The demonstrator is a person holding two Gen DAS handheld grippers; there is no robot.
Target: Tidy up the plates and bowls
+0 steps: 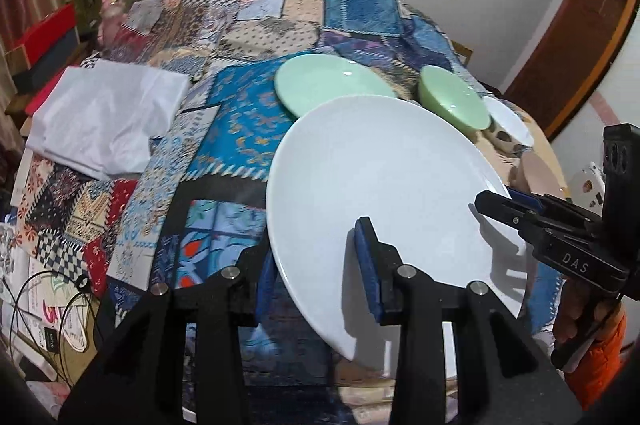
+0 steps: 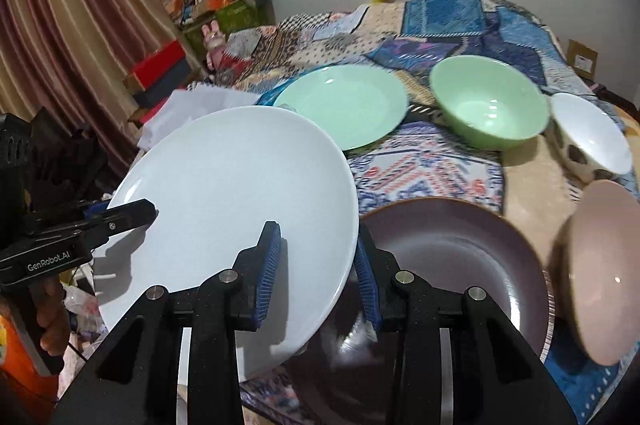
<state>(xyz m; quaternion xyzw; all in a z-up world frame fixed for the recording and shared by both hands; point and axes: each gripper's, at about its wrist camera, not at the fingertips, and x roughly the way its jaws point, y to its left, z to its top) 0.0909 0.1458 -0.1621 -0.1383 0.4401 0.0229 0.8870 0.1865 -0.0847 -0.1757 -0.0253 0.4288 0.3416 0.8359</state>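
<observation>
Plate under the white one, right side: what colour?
Dark purple-brown plate, glossy, partly covered by the white plate. Best seen in the right wrist view.

Glossy, smooth glaze is being shown by the white plate (image 2: 224,193) and green bowl (image 2: 486,107); matt patchwork cloth (image 1: 248,129) is being seen beneath.

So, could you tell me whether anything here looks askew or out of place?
Only the white plate: it is tilted above the brown plate, with both the left gripper and right gripper on its rim. Nothing looks spilled or broken.
</observation>
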